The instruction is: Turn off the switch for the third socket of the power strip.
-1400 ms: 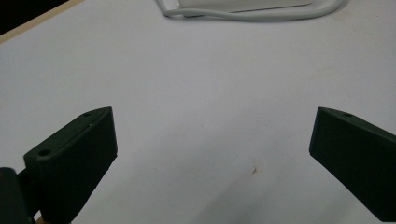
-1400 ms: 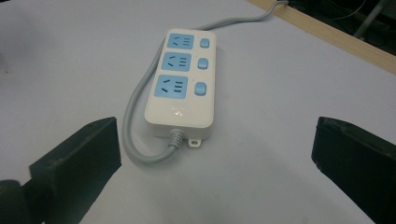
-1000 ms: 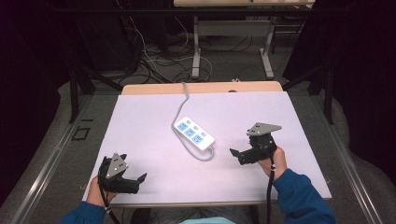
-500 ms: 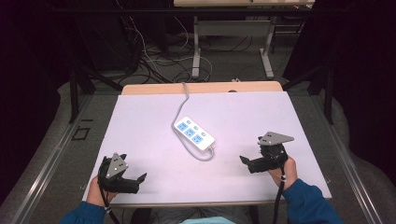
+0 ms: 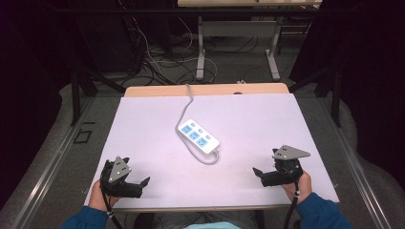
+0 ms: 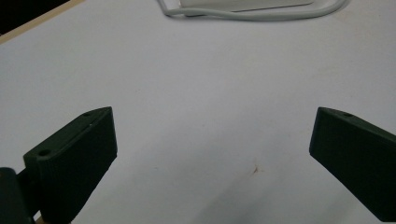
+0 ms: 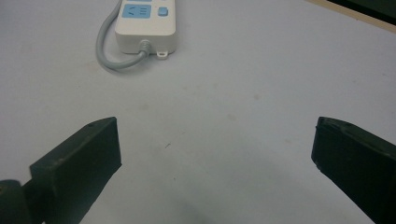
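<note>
A white power strip [image 5: 199,137] with blue sockets lies near the middle of a pale table [image 5: 286,119], its grey cord [image 5: 185,105] trailing off the far edge; the left gripper [image 5: 139,182] and right gripper [image 5: 258,173] rest near the front corners, well apart from it, jaws spread wide and empty, likely poised to approach; no containers sit on the table.
</note>
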`<action>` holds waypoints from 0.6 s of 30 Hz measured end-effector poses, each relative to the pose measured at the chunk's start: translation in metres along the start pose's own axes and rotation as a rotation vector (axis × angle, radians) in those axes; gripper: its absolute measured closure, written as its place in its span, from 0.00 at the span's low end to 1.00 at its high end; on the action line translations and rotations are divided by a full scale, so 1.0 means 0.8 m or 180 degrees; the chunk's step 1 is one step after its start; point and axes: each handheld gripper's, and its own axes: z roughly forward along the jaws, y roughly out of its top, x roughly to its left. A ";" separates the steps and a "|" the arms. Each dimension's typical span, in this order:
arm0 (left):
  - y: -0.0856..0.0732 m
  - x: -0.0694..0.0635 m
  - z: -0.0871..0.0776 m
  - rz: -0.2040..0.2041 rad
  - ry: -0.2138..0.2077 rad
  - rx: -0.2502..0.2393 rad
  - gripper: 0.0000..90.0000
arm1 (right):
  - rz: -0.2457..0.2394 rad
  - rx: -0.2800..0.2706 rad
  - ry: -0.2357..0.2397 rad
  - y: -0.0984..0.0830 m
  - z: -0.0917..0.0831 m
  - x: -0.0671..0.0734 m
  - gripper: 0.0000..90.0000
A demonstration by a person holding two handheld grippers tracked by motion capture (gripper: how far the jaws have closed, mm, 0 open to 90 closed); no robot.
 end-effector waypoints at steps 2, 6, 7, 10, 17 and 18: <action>0.000 0.001 0.000 0.0029 0.0024 0.0009 0.01 | -0.0019 -0.0017 -0.0005 -0.003 -0.003 -0.001 0.01; 0.000 0.000 0.001 0.0000 -0.0005 0.0011 0.01 | 0.0027 -0.0005 -0.0019 -0.010 -0.009 -0.001 0.01; 0.000 0.000 0.001 0.0001 -0.0006 0.0012 0.01 | 0.0040 0.0013 -0.0026 -0.011 -0.011 -0.001 0.01; 0.000 0.000 0.000 0.0022 0.0015 0.0014 0.01 | 0.0066 0.0010 -0.0045 -0.015 -0.014 -0.001 0.01; 0.000 0.000 0.000 0.0010 -0.0005 0.0030 0.01 | 0.0070 0.0052 -0.0015 -0.020 -0.016 0.000 0.01; 0.000 0.000 0.001 0.0003 -0.0004 0.0023 0.01 | 0.0071 0.0061 -0.0003 -0.020 -0.017 0.000 0.01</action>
